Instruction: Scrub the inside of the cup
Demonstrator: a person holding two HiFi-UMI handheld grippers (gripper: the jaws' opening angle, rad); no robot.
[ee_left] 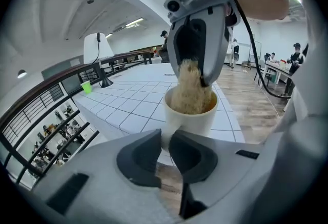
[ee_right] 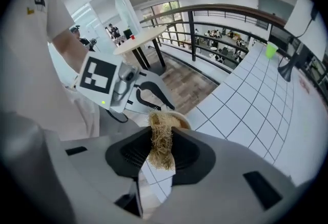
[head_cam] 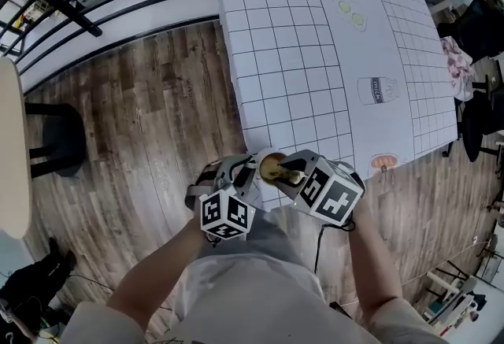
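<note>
scrubber (ee_right: 163, 155) in right gripper (ee_right: 160, 135); left gripper view shows it filling cup (ee_left: 190, 121)

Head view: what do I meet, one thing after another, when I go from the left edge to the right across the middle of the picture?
Pale tabletop edge → black stool → left claw → white cup → right claw
</note>
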